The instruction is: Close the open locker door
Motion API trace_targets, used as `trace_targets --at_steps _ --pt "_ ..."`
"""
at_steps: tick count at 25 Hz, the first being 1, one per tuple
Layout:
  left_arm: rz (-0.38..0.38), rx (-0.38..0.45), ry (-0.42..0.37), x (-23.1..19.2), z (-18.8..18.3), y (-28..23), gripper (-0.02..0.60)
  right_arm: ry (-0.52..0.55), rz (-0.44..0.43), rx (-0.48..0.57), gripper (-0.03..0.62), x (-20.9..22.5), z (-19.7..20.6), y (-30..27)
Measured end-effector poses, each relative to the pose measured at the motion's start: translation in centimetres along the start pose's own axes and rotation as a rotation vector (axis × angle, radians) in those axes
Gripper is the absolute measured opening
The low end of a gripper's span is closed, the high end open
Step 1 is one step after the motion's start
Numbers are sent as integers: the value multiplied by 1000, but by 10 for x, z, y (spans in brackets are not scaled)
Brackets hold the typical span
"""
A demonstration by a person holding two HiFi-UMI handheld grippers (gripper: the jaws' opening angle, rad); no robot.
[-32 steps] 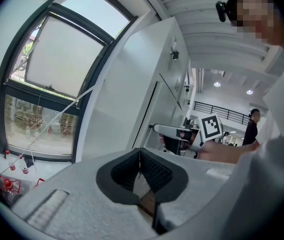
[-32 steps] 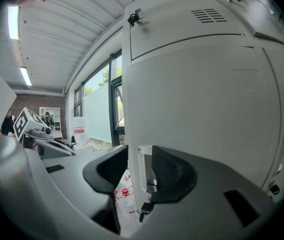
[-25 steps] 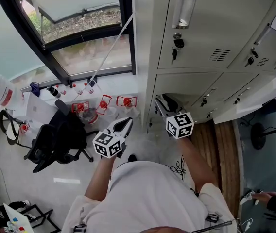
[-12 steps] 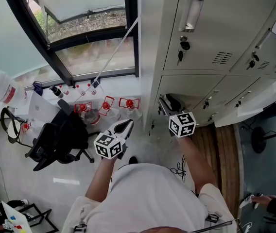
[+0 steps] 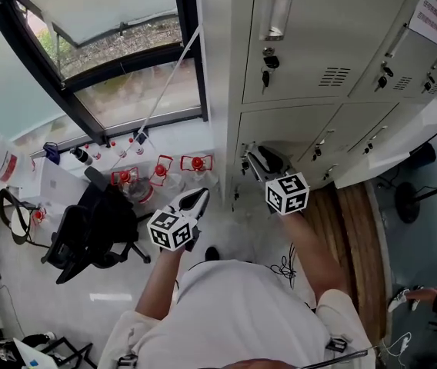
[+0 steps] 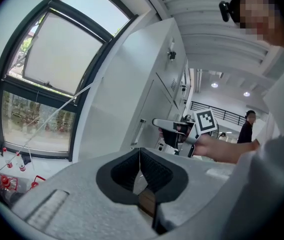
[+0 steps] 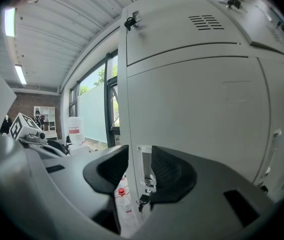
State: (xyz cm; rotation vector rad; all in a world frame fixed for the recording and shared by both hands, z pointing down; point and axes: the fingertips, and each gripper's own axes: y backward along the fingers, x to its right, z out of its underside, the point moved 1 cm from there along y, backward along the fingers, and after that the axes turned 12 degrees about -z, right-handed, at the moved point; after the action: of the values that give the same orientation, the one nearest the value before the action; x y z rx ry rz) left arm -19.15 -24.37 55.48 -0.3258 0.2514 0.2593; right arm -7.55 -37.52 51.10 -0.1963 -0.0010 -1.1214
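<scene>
Right tongs (image 5: 255, 158), jaws apart and gripping nothing, face the recessed handle (image 7: 143, 166) of a lower locker door (image 7: 202, 114); left tongs (image 6: 140, 154) are closed together, empty.

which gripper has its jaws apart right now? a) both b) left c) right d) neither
C: the right gripper has its jaws apart, with the locker handle recess showing in the gap, while the left gripper has its jaws meeting at the tips.
</scene>
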Motion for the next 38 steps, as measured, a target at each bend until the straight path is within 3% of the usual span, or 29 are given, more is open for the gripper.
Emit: trace_targets --at_steps 20,38 --pt "156 -10 -37 63 -7 -24 15 -74 170 25 94 -2 3 109" --pt "217 10 -30 100 -14 -21 15 -76 245 27 26 -6 27 189"
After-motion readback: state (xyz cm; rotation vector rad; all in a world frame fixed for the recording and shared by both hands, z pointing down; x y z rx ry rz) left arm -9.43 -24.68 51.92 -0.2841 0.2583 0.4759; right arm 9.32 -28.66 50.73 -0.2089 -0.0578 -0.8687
